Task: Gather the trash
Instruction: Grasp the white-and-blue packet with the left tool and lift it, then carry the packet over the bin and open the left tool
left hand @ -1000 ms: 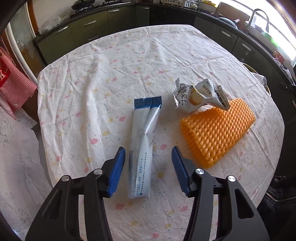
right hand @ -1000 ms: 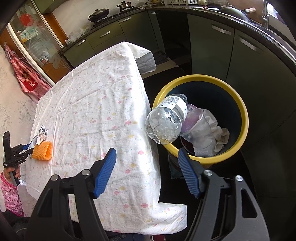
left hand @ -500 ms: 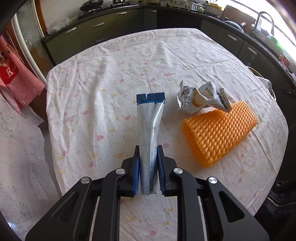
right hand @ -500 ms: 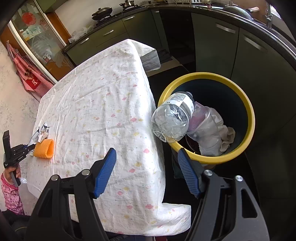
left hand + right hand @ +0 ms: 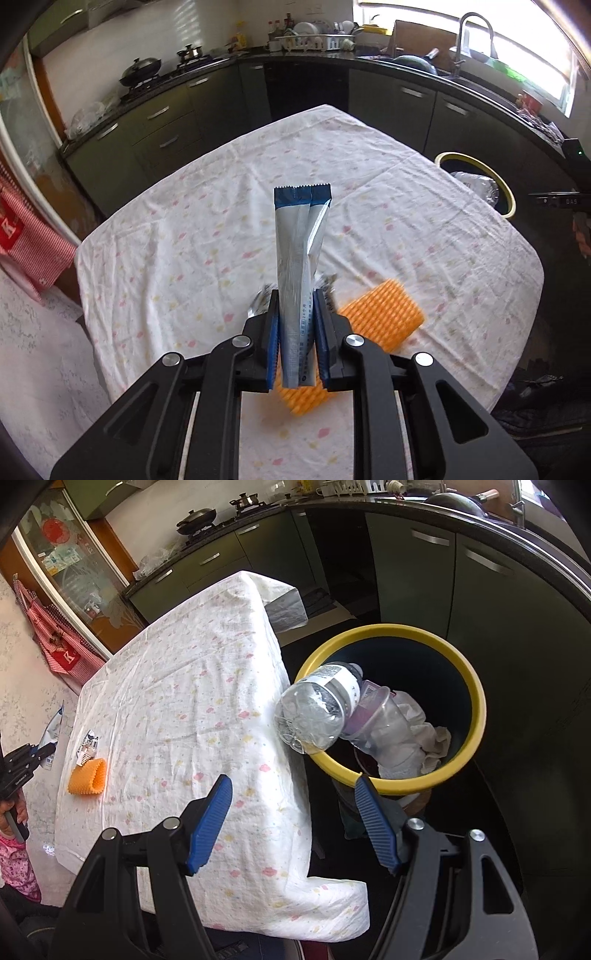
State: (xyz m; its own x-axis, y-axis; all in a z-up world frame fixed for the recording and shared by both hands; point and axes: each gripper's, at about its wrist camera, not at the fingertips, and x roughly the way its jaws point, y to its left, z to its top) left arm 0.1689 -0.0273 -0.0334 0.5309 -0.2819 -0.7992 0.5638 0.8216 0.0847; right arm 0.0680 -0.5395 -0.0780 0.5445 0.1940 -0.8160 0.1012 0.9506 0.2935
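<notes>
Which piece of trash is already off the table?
The long white wrapper with the blue end, clamped in the left claw. The orange foam net and crumpled snack wrapper lie on the tablecloth.

Plastic bottle (image 5: 320, 710) leans on yellow-rimmed bin (image 5: 476, 716) — beside table (image 5: 192, 686).

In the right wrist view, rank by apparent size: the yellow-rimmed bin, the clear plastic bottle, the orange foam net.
Largest to smallest as they appear:
1. Yellow-rimmed bin
2. Clear plastic bottle
3. Orange foam net, though it lies farther from the camera, so its true size is unsure.
</notes>
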